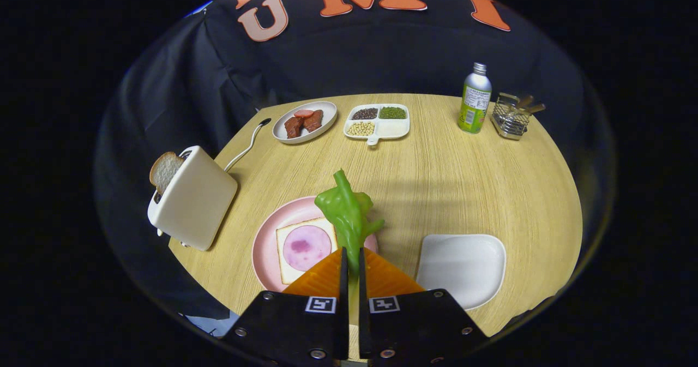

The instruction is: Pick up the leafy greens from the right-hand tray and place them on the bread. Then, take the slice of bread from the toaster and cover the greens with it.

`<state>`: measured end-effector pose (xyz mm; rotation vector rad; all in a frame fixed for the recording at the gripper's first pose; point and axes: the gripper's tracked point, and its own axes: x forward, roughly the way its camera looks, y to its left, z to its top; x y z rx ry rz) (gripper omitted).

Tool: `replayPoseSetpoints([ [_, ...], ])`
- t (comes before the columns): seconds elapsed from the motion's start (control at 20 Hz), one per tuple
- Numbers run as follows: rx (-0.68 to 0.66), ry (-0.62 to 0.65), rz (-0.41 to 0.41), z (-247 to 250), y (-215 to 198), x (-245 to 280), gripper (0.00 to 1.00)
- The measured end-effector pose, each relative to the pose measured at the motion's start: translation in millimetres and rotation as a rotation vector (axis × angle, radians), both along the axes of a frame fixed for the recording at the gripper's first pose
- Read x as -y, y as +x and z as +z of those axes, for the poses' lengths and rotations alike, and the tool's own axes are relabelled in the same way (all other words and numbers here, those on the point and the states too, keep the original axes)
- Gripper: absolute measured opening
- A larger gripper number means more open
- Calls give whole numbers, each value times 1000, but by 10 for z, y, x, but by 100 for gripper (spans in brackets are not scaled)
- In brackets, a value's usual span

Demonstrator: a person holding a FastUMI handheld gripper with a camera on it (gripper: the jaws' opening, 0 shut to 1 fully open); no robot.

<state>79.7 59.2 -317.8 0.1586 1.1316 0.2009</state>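
So we've got the gripper (352, 258) clamped down tight on the leafy greens (348, 217), both fingers pressed against the stalk end with barely a gap between them, and the leaves stick up and forward just past the tips. The greens hang over the right edge of the pink plate (265, 247), which sits on the round wooden worktop (447, 181) right ahead of the fingers. On that plate we see the slice of bread (304, 247) lying flat with a round pink slice of ham on it, slightly left of the greens rather than straight under them. To the right of the fingers sits the white tray (463, 266), near the worktop's front edge and apart from the plate. Off to the left stands the white toaster (193, 203), tilted a bit in this view, with the second bread slice (164, 172) poking up out of its slot; its cord (246, 144) snakes back across the worktop. Further back we spot an oval plate of meat pieces (304, 121), a divided dish of beans and grains (377, 121) just beside it, then well off to the right a green-labelled bottle (475, 101) next to a small wire basket (511, 119). Nothing sits between the greens and the bread.
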Motion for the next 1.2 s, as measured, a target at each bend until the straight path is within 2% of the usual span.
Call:
replayPoseSetpoints([
  [0.55,-71,-1,102,-351,-89,-591,8],
  [0.85,-116,-3,150,-453,-188,-777,17],
  [0.95,-121,-3,157,-476,-196,-831,21],
  [1.2,-91,-11,160,-391,-125,-848,50],
])
